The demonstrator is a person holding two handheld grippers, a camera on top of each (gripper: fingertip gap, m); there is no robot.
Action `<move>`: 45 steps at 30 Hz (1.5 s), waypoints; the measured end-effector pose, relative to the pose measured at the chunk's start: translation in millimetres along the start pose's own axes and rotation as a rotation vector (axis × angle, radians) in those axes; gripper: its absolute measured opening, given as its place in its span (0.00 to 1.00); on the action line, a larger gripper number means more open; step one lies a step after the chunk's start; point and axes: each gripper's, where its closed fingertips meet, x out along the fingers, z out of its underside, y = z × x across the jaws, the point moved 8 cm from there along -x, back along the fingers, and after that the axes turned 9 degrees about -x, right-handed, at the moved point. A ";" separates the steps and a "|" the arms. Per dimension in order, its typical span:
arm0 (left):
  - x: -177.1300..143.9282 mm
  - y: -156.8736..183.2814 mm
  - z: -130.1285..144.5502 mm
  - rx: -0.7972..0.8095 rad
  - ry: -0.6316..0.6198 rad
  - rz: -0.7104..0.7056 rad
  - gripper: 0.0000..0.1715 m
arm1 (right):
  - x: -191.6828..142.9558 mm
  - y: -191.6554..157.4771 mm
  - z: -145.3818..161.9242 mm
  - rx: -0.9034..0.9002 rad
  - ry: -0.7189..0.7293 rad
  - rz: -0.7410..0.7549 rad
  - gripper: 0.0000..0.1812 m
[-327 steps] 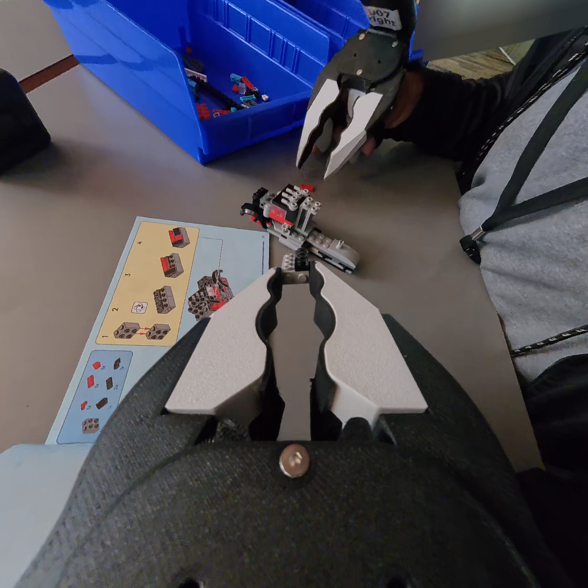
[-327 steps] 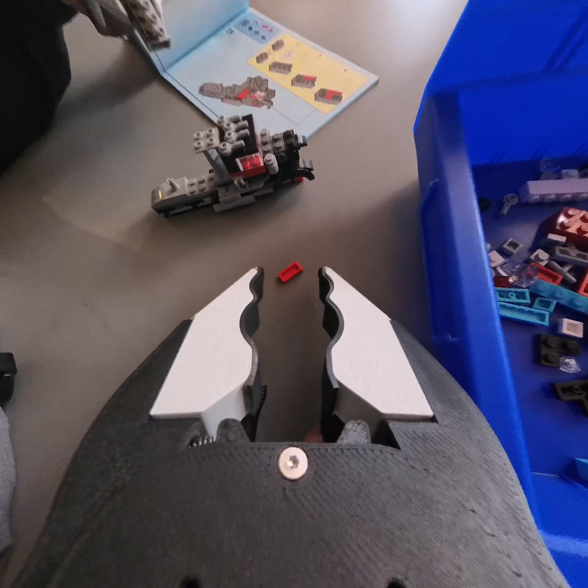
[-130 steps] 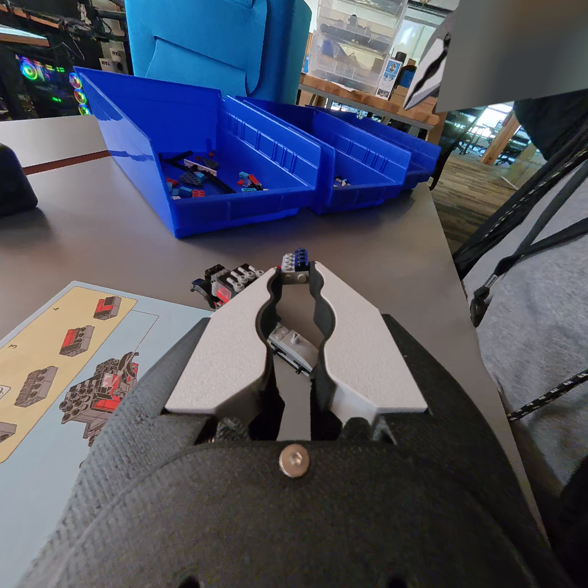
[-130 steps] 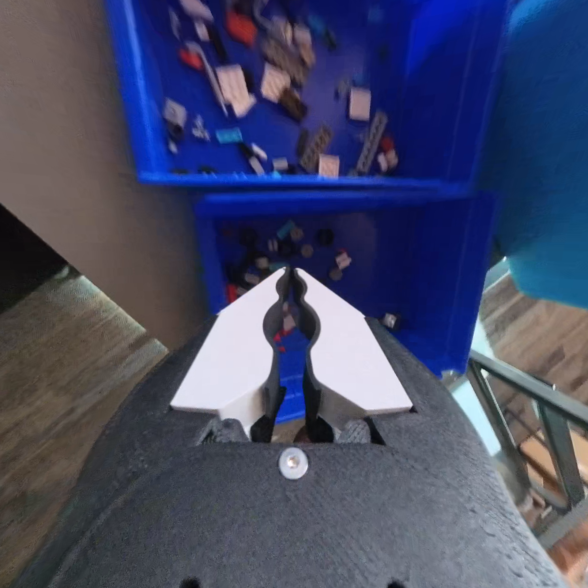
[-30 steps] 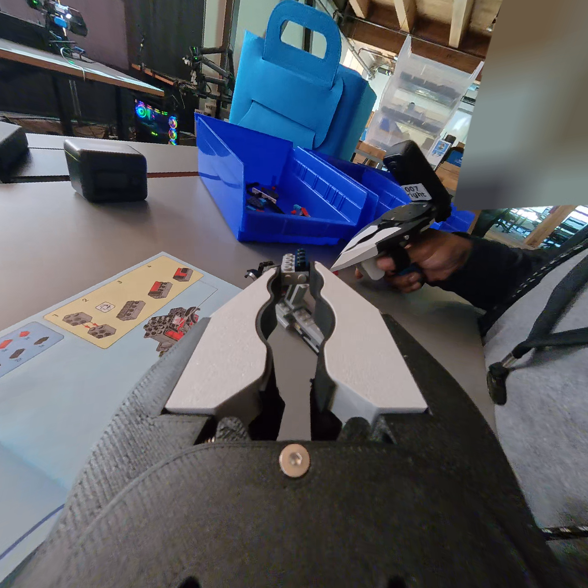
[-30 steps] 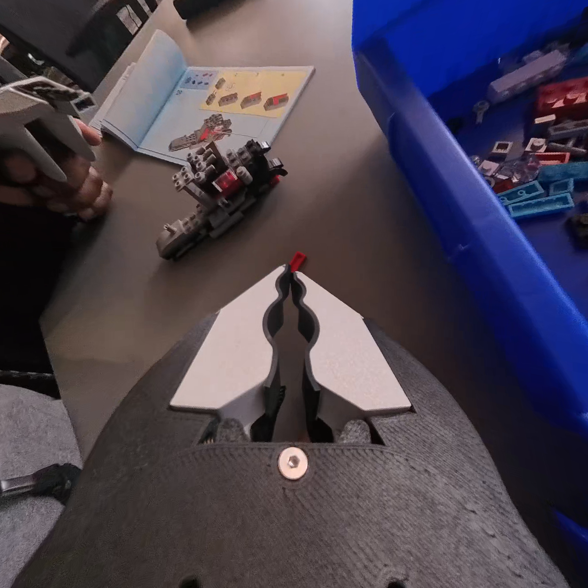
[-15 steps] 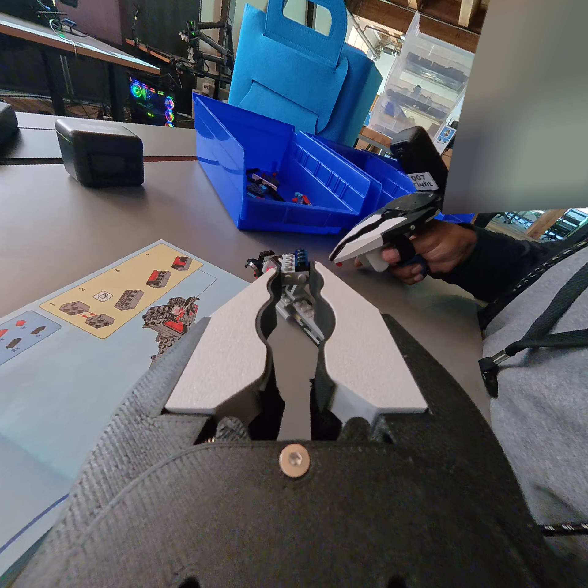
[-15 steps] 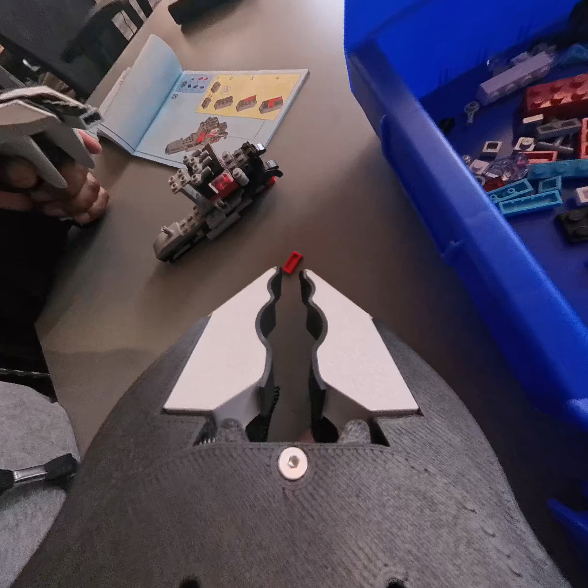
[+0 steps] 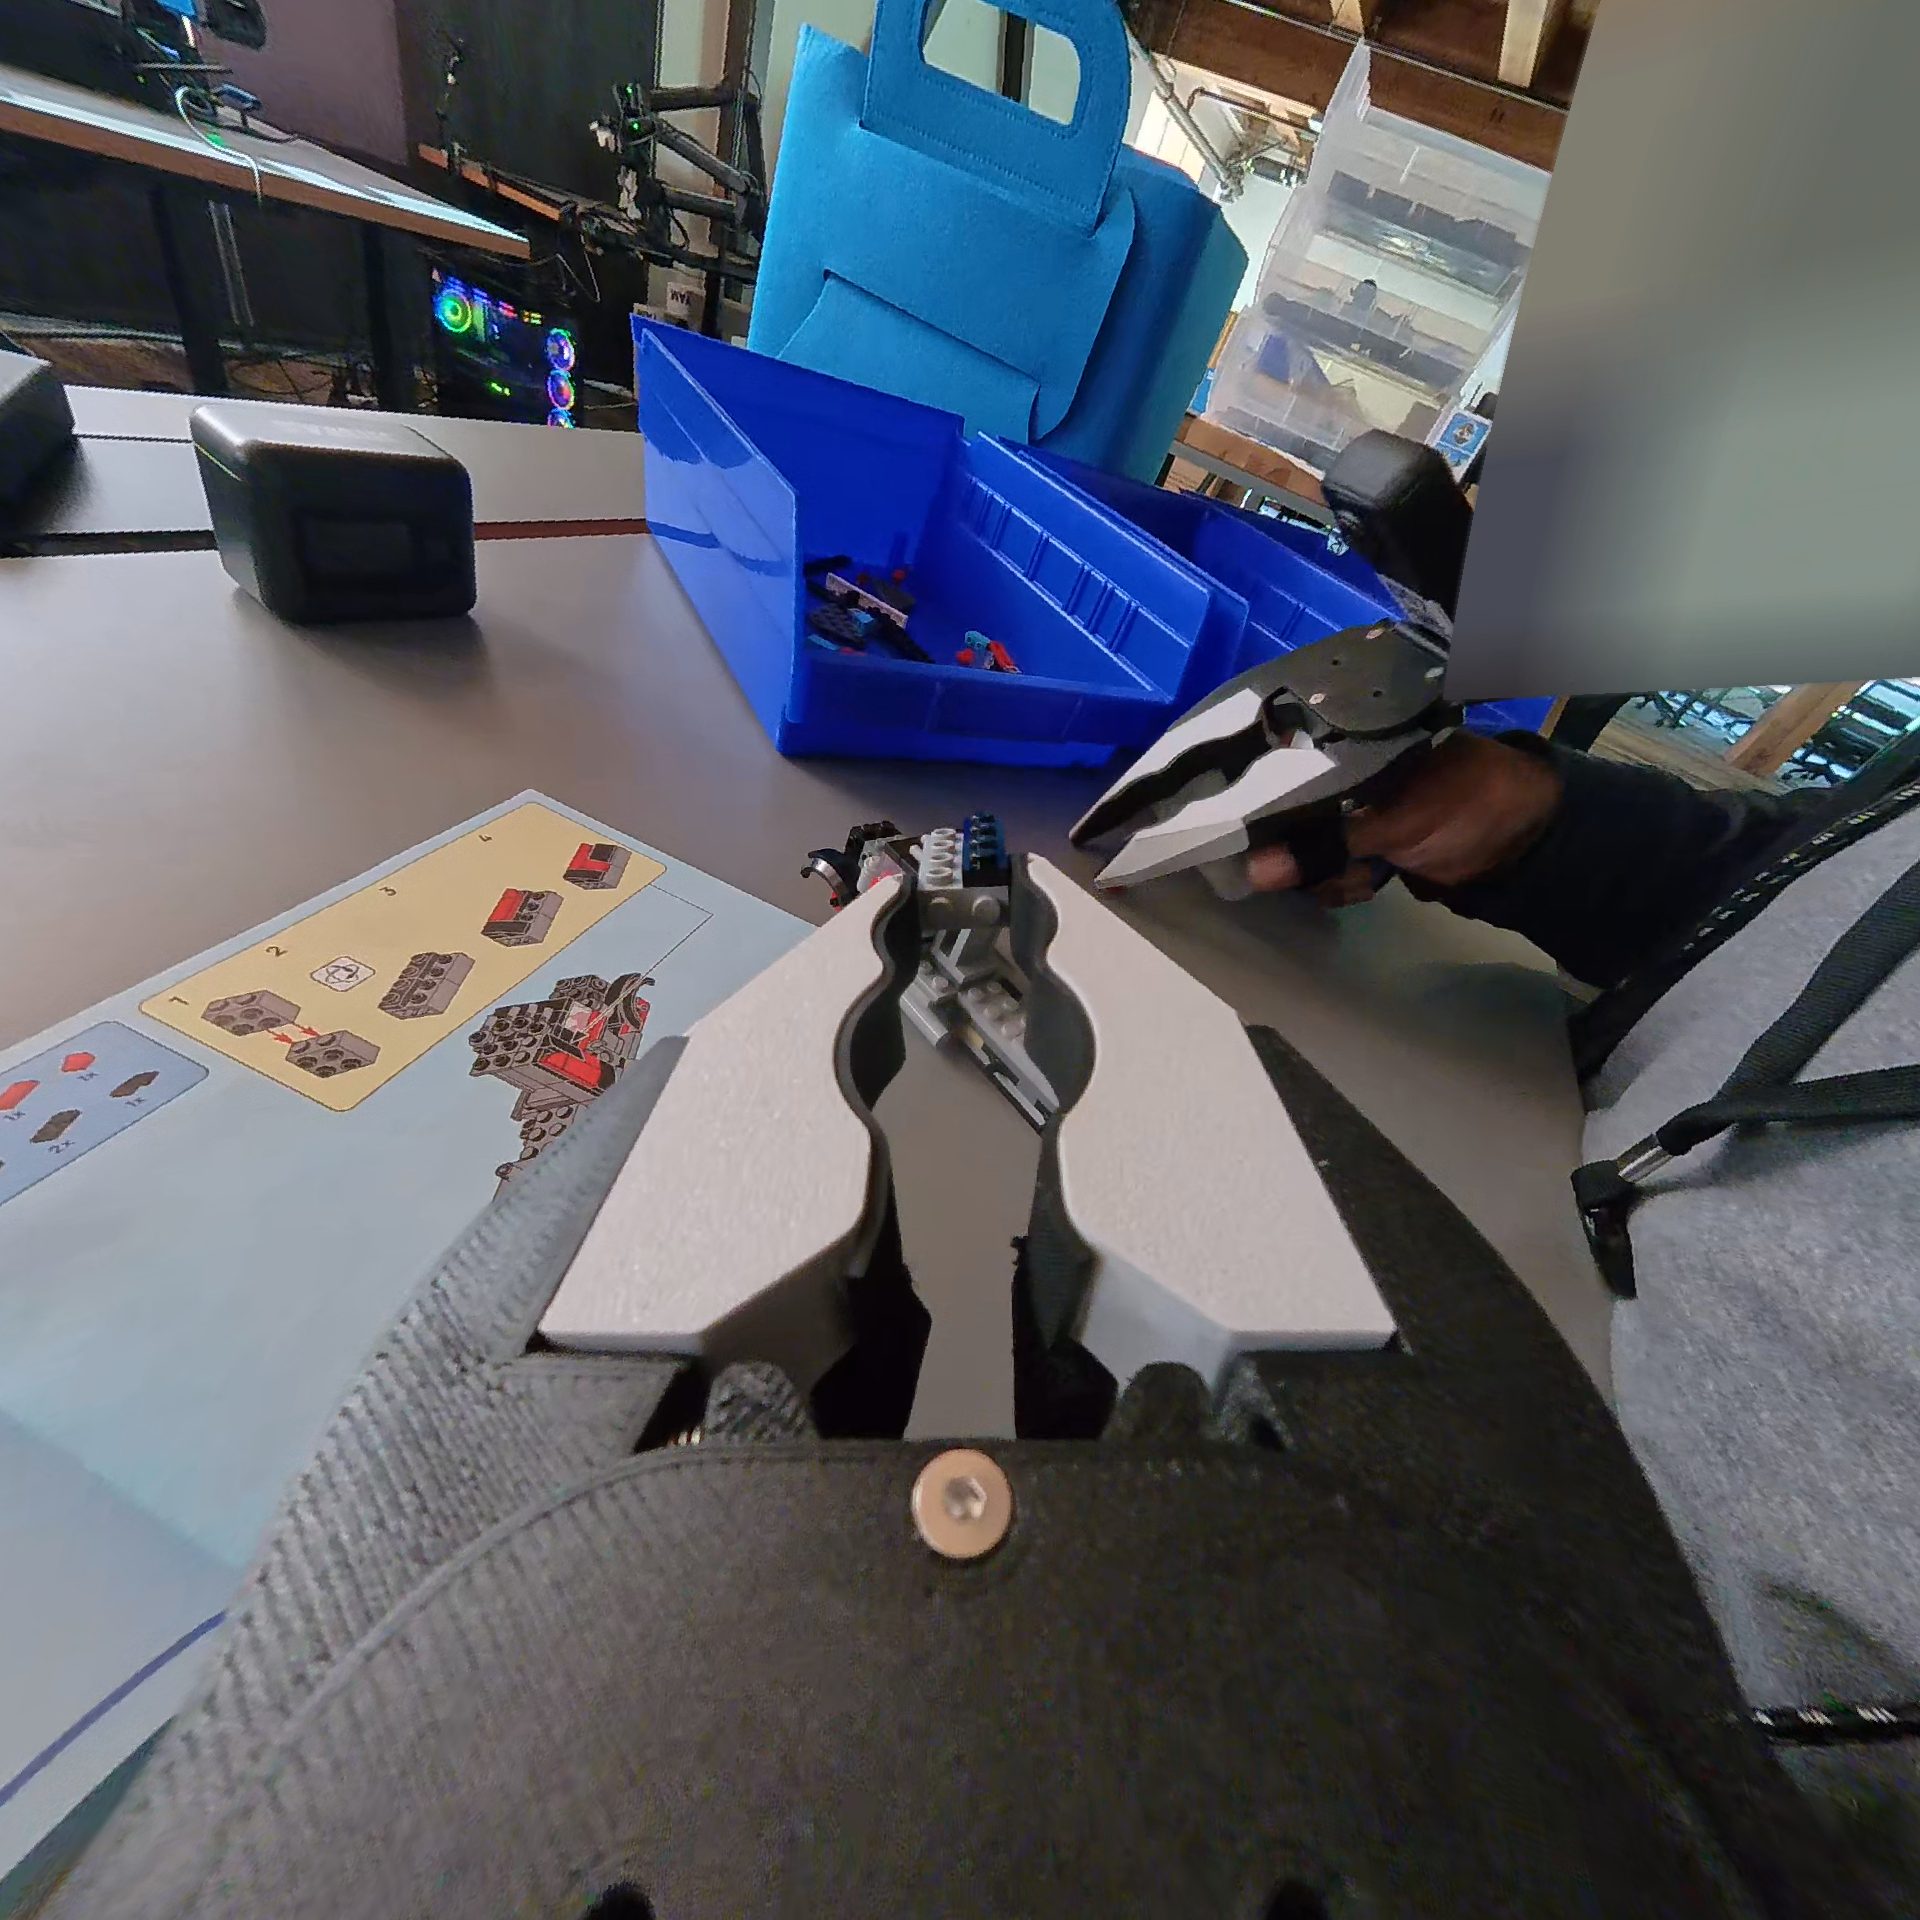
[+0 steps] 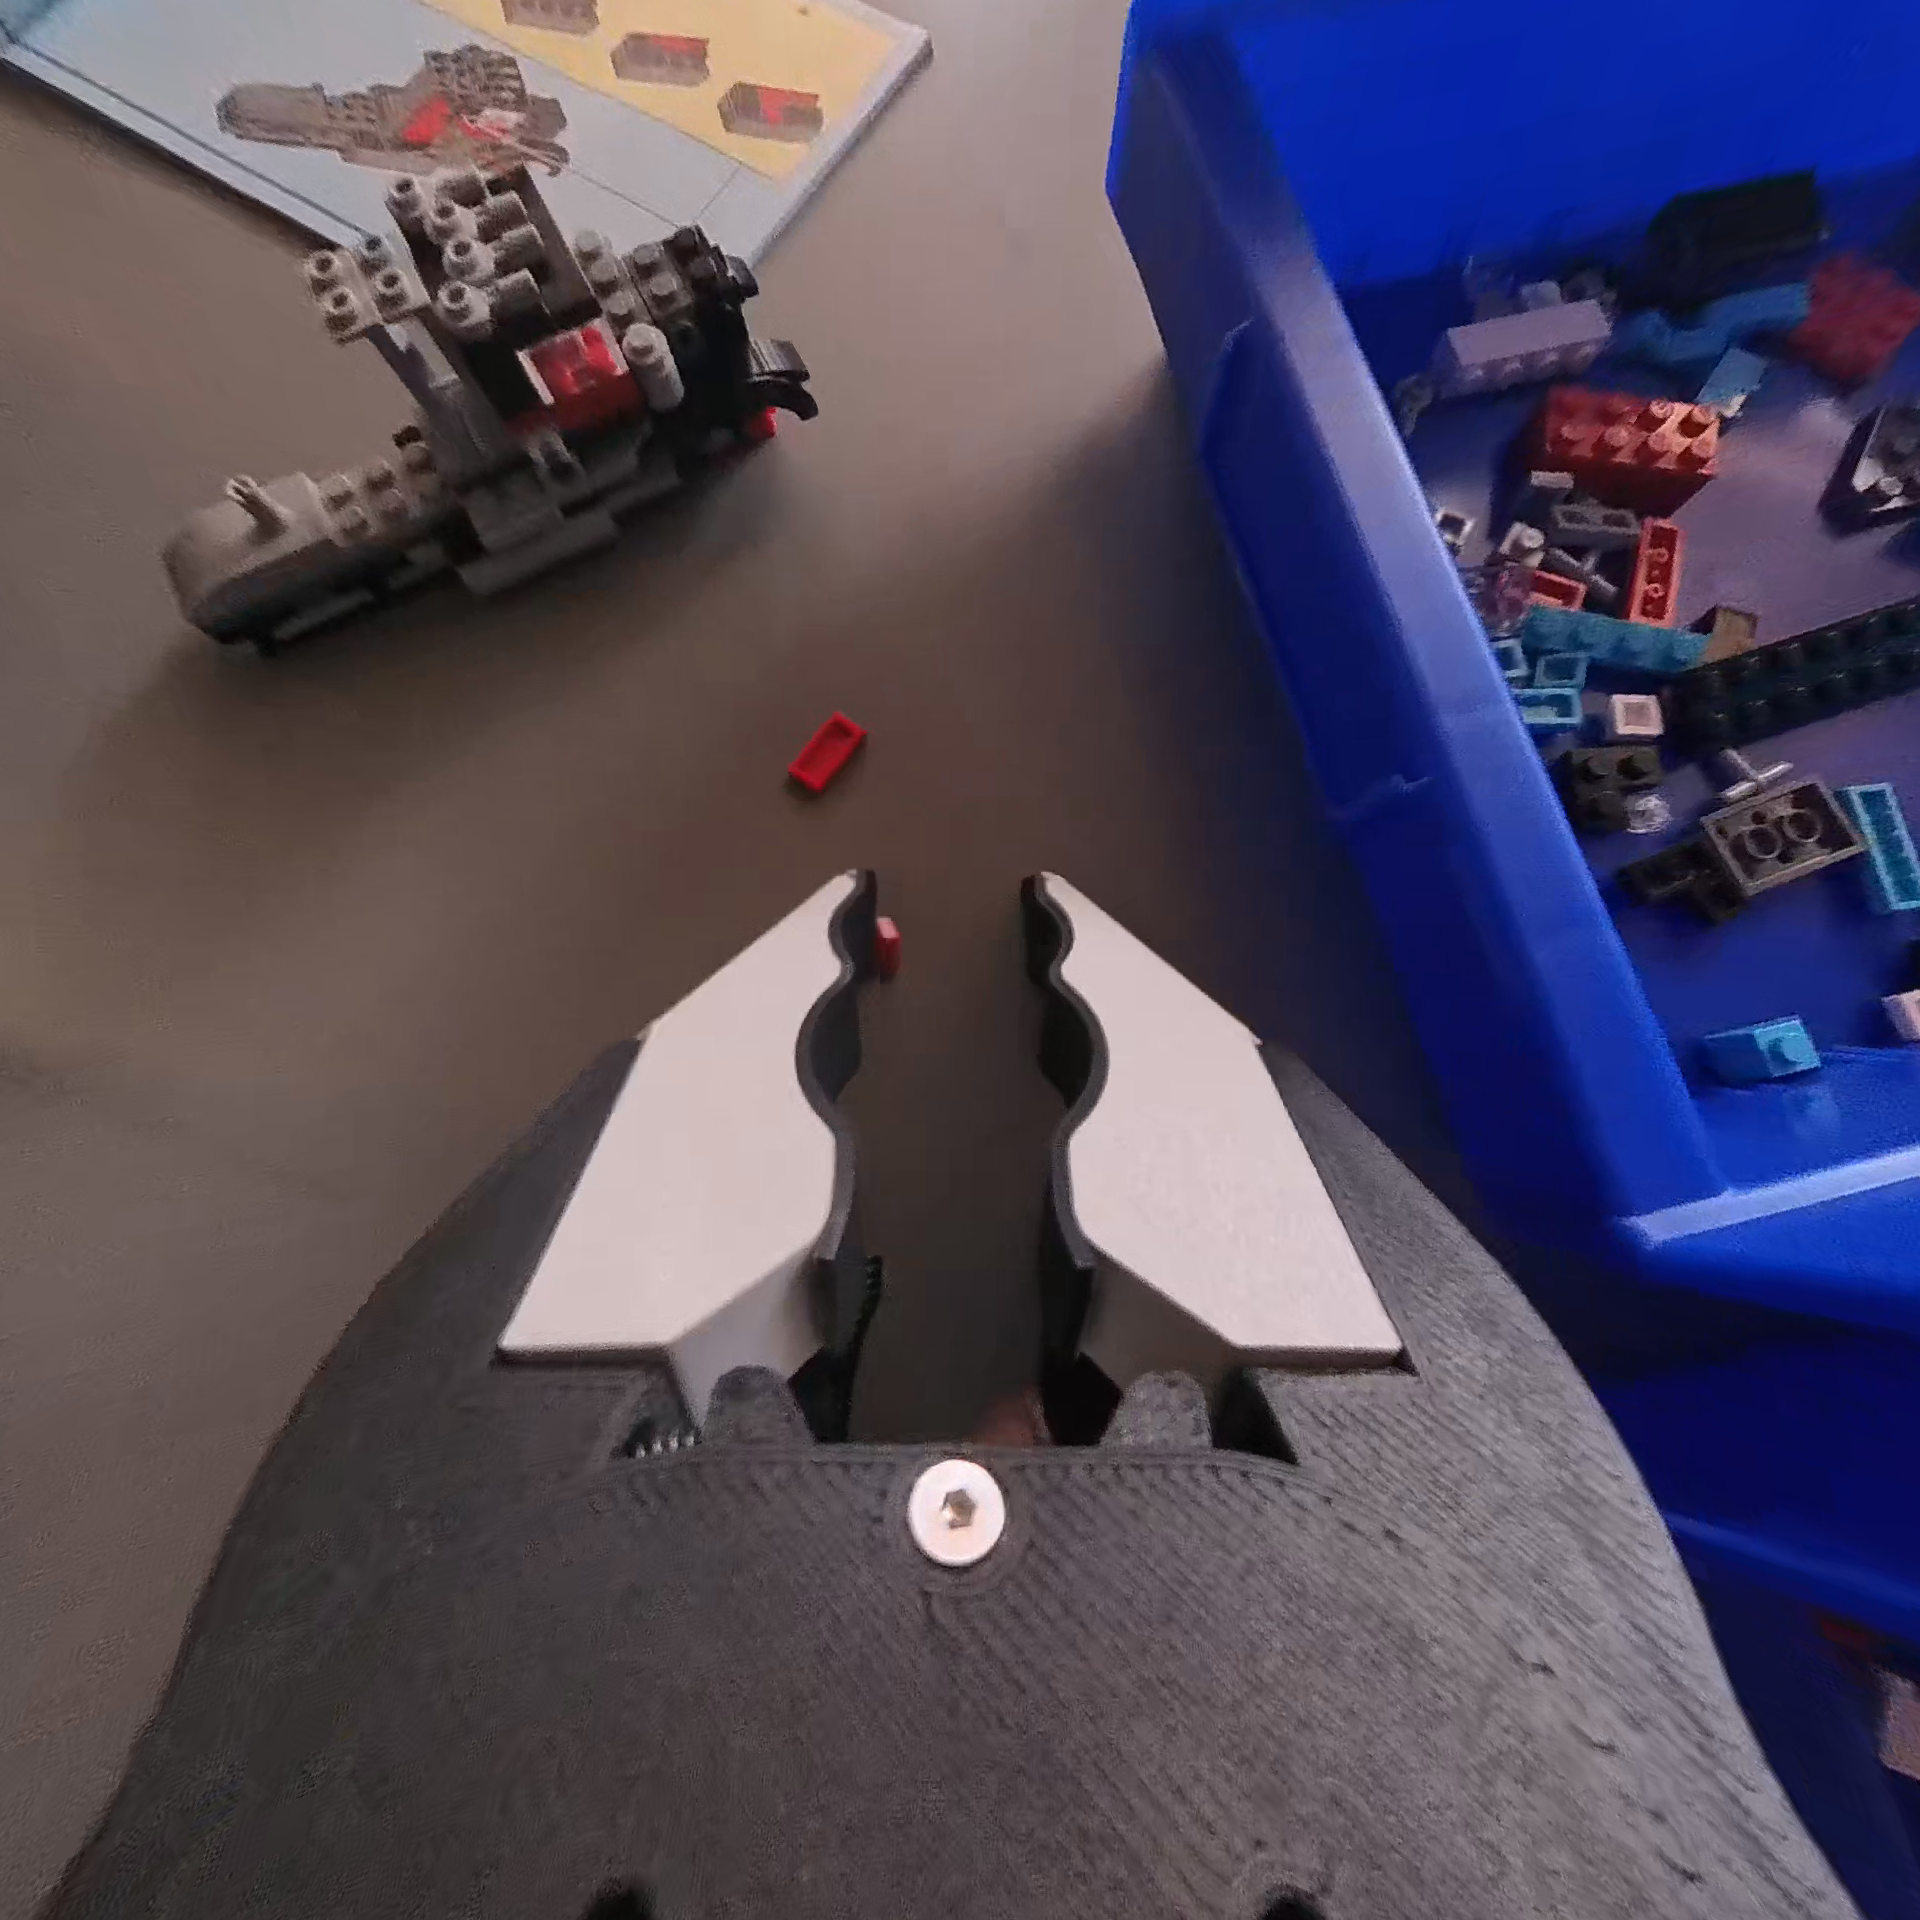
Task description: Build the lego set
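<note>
Left tool (image 9: 964, 894): jaws narrow, clamped on a small grey-and-blue brick stack (image 9: 966, 868) held at the fingertips, above the bench (image 9: 312, 748).

Right tool (image 10: 948, 894): jaws parted, gripping nothing. A tiny red piece (image 10: 886, 948) sits against the inner face of its left finger; whether it clings there or lies on the bench below, cannot tell. In the left wrist view the right tool (image 9: 1132, 847) points down, tips at or just over the bench, held by a hand (image 9: 1423, 831) in a dark sleeve.

Just ahead of the right tool, a small red tile (image 10: 827, 752) lies flat on the bench, apart from everything else.

Farther out, the half-built model (image 10: 488, 416), grey, black and red, rests on the bench, its far end near the corner of the open instruction booklet (image 10: 665, 125). In the left wrist view the model (image 9: 966, 1023) shows partly through the left tool's gap.

To the right of the right tool, a blue bin (image 10: 1351, 582) holds loose bricks in mixed colours. More blue bins (image 9: 1278, 592) stand beyond it, with a blue felt bag (image 9: 977, 260) behind and a black box (image 9: 332, 509) to the left on the bench.
</note>
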 end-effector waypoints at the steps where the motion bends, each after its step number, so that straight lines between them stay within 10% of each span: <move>1: 0.0 0.1 0.1 0.001 0.000 0.000 0.10 | 0.8 -0.2 0.6 0.013 0.003 -0.015 0.17; 22: 0.1 -1.6 -0.3 -0.013 0.001 0.002 0.10 | -18.7 -8.1 -0.5 -0.061 0.113 -0.011 0.30; 29: 7.6 -2.0 3.1 0.001 -0.057 -0.036 0.10 | -84.7 12.0 19.2 0.081 0.263 -0.007 0.28; 45: 61.6 43.7 -8.0 0.091 -0.149 -0.069 0.10 | -252.6 139.3 94.8 0.119 0.120 0.205 0.23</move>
